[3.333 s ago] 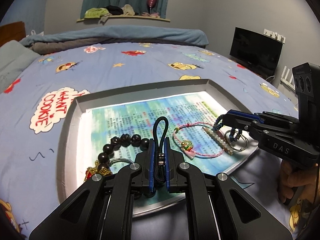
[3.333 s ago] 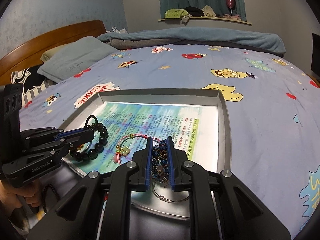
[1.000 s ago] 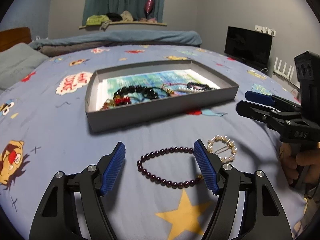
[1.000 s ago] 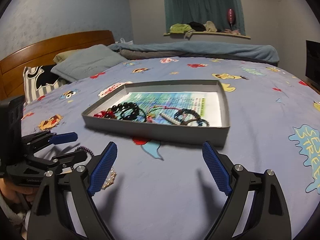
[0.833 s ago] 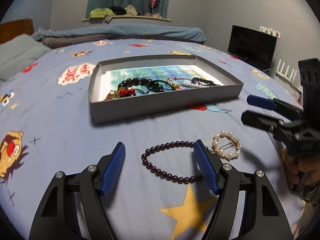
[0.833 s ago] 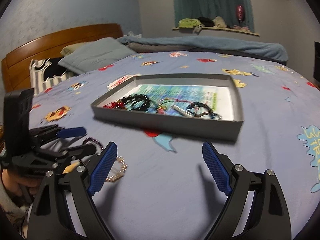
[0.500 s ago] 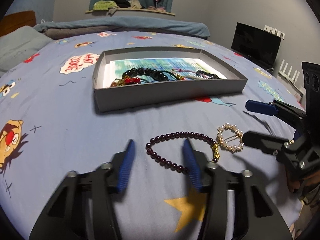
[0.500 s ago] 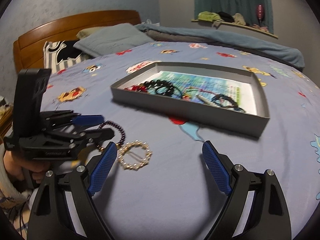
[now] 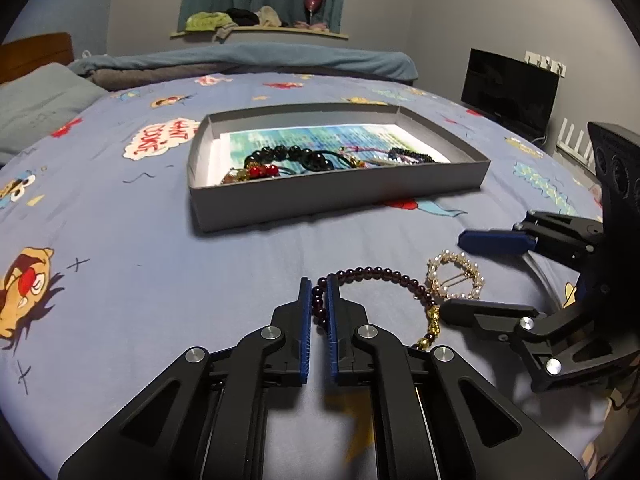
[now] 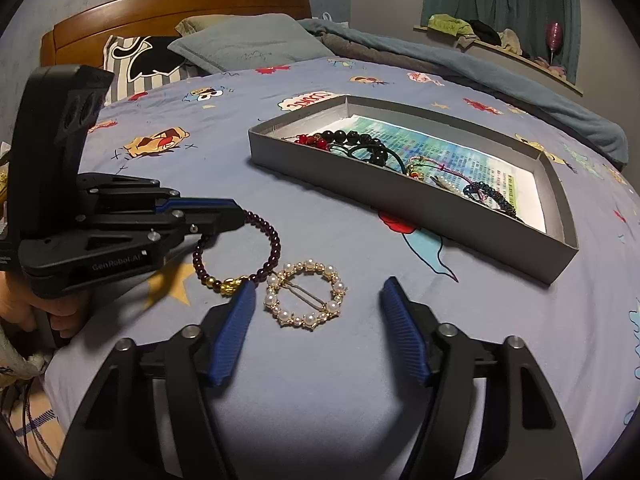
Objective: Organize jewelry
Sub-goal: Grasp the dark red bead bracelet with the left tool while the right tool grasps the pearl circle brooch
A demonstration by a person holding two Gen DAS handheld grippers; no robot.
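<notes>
A dark purple bead bracelet point(image 9: 384, 274) with a gold charm lies on the blue cartoon bedsheet. My left gripper point(image 9: 318, 288) is shut on its left arc, seen from the side in the right wrist view point(image 10: 236, 213) with the bracelet point(image 10: 274, 238) looping out of it. Touching the bracelet is a gold ring of pearls point(image 10: 335, 285), also in the left wrist view point(image 9: 456, 257). My right gripper point(image 10: 318, 283) straddles the pearl ring with its jaws closing; the pads are clear of it. Beyond stands a shallow grey box point(image 9: 328, 200) holding several bracelets.
The box's long wall point(image 10: 400, 196) runs diagonally ahead of the right gripper. Pillows point(image 10: 248, 40) and a wooden headboard point(image 10: 180, 4) are at the far left, a folded blanket point(image 9: 240, 60) at the far edge, and a dark screen point(image 9: 508, 88) beside the bed. A hand point(image 10: 60, 312) holds the left gripper.
The left jaws have closed from wide open onto the purple bracelet. The right gripper has swung left over the pearl ring, and its jaws have narrowed.
</notes>
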